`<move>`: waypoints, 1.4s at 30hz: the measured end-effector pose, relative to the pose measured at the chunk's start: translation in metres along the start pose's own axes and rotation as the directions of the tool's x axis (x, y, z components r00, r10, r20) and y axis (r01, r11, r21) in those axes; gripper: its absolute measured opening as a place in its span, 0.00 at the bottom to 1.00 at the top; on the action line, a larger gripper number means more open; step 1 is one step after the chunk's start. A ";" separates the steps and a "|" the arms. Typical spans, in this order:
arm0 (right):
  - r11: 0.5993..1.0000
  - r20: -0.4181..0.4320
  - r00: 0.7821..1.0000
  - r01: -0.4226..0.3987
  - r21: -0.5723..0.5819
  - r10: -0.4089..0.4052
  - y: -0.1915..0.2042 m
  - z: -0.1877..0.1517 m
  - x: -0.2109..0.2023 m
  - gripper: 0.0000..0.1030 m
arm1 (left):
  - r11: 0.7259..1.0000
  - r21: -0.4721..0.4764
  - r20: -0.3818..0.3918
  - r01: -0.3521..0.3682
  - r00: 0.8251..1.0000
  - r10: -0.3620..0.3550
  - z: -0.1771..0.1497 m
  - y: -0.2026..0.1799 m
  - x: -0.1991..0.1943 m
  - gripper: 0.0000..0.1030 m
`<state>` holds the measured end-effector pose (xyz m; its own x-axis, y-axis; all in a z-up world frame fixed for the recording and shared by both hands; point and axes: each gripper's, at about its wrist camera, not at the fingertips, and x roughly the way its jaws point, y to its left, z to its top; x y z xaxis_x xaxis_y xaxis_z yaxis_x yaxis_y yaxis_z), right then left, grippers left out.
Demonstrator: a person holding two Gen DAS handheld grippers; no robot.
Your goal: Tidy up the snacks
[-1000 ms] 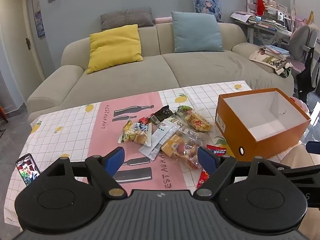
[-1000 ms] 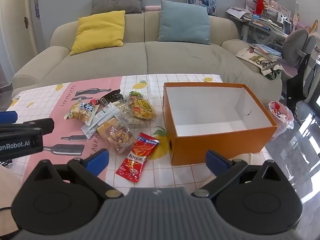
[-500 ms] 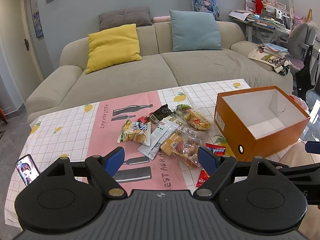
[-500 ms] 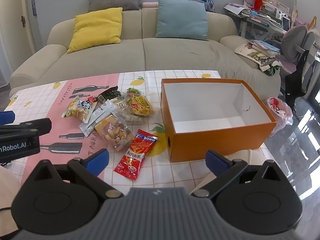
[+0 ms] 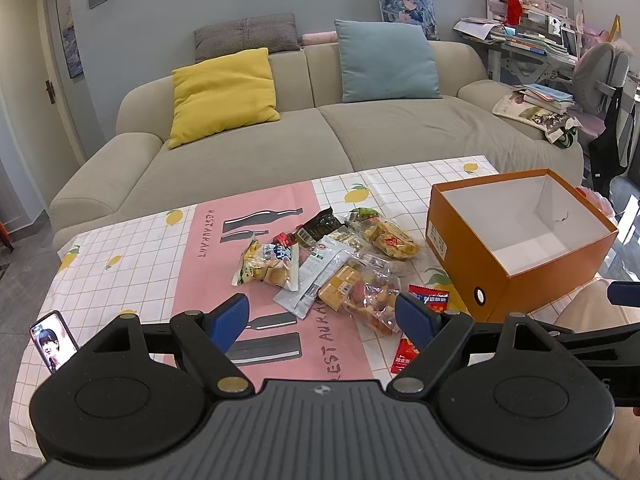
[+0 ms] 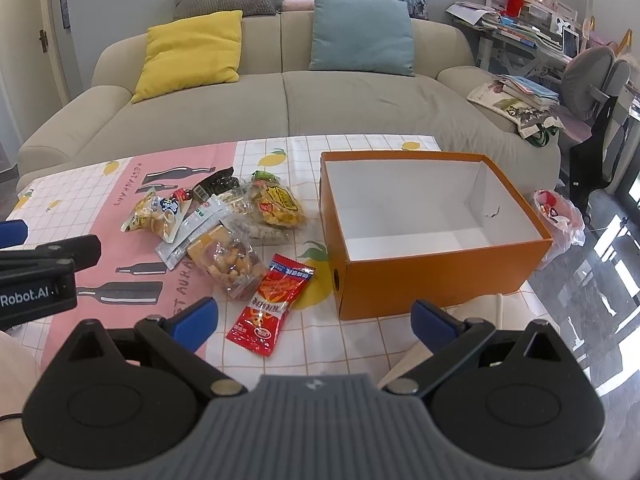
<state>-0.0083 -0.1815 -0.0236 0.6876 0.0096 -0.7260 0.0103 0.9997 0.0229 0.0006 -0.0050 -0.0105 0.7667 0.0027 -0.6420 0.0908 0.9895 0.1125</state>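
On the table (image 6: 360, 344), both the left gripper (image 5: 322, 316) and right gripper (image 6: 314, 316) hover spread wide, empty; crinkly red packet (image 6: 270, 300) probably slips from a shallow pinch.

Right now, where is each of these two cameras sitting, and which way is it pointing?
Left wrist view: sits on the left gripper, facing the sofa over the snack pile; its open blue fingers show.
Right wrist view: sits on the right gripper, facing the orange box and red packet; its open fingers and the left gripper's side show.
Shared: both see the snacks, box and sofa.
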 end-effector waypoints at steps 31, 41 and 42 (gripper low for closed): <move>1.000 -0.009 1.000 0.002 0.000 -0.002 -0.003 -0.004 0.001 0.97 | 1.000 0.002 -0.003 -0.001 1.000 0.001 0.001 -0.001 0.000 0.94; 1.000 -0.021 1.000 0.003 0.001 -0.003 -0.001 -0.001 0.001 0.97 | 1.000 0.002 -0.004 0.000 1.000 0.000 0.001 0.000 0.000 0.94; 1.000 -0.023 1.000 0.003 0.001 -0.002 -0.001 -0.001 0.002 0.97 | 1.000 0.002 -0.004 0.000 1.000 0.000 0.001 -0.001 0.000 0.94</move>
<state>-0.0081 -0.1828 -0.0256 0.6710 0.0076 -0.7414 0.0130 0.9997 0.0220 0.0012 -0.0059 -0.0099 0.7645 0.0035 -0.6446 0.0914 0.9893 0.1139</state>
